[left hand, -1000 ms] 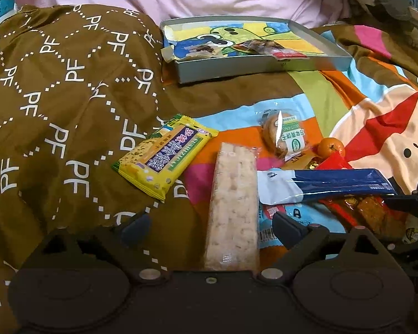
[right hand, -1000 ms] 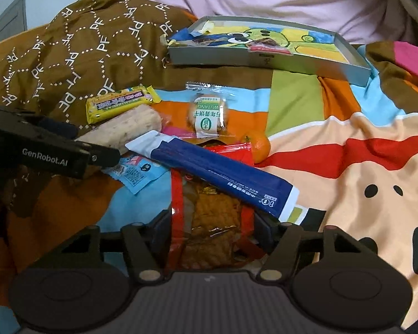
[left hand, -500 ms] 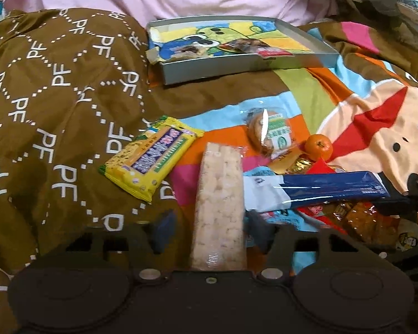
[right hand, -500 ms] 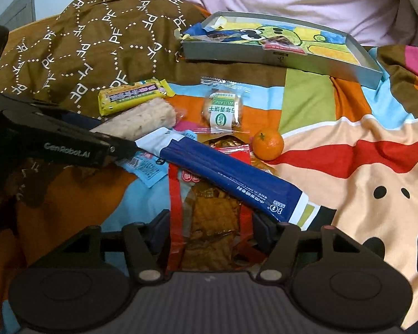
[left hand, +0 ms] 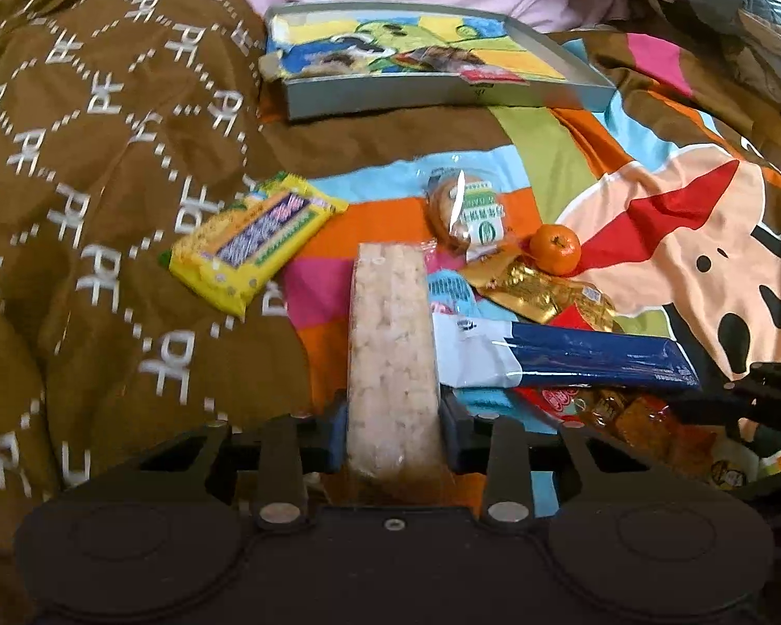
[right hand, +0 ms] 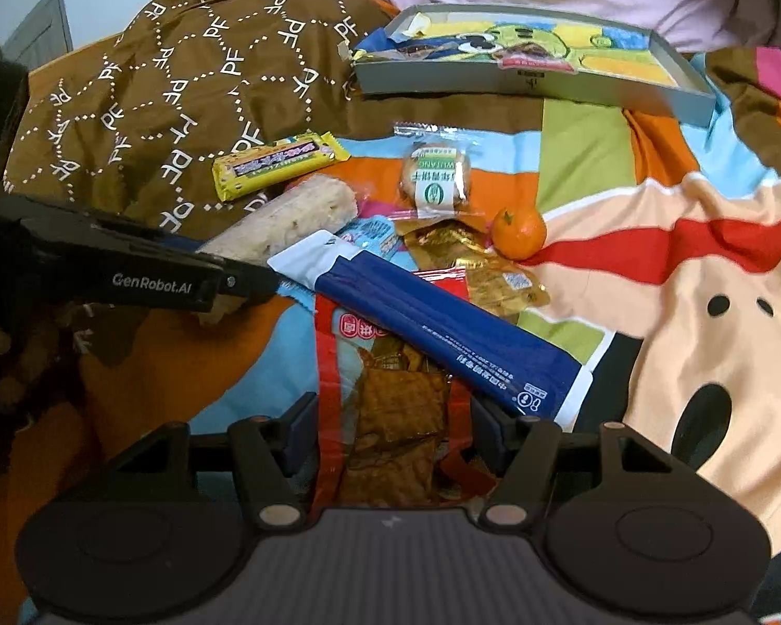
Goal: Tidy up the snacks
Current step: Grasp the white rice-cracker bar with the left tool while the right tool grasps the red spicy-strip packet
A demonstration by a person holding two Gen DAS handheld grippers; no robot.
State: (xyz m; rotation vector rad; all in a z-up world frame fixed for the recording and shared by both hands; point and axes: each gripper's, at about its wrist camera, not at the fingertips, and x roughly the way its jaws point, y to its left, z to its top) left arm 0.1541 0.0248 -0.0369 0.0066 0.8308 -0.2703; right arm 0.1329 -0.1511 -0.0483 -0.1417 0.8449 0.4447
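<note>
My left gripper (left hand: 392, 429) is shut on the near end of a long pale rice-crisp bar (left hand: 390, 344), which also shows in the right wrist view (right hand: 286, 219). My right gripper (right hand: 393, 432) has its jaws close on both sides of a red packet of brown dried tofu (right hand: 390, 416); the packet lies on the bed. A blue-and-white long packet (right hand: 442, 328) lies across the red packet. A grey tray (right hand: 536, 84) with a cartoon lining and a few wrappers sits at the back.
On the bedspread lie a yellow bar (right hand: 278, 162), a wrapped round pastry (right hand: 435, 177), a small orange (right hand: 518, 226), a gold packet (right hand: 474, 265) and a light blue sachet (right hand: 372, 232). A brown patterned blanket (left hand: 78, 182) rises on the left.
My left gripper's jaws have closed from wide open onto the rice-crisp bar. My right gripper's jaws have stayed about the red packet while the view shifted slightly.
</note>
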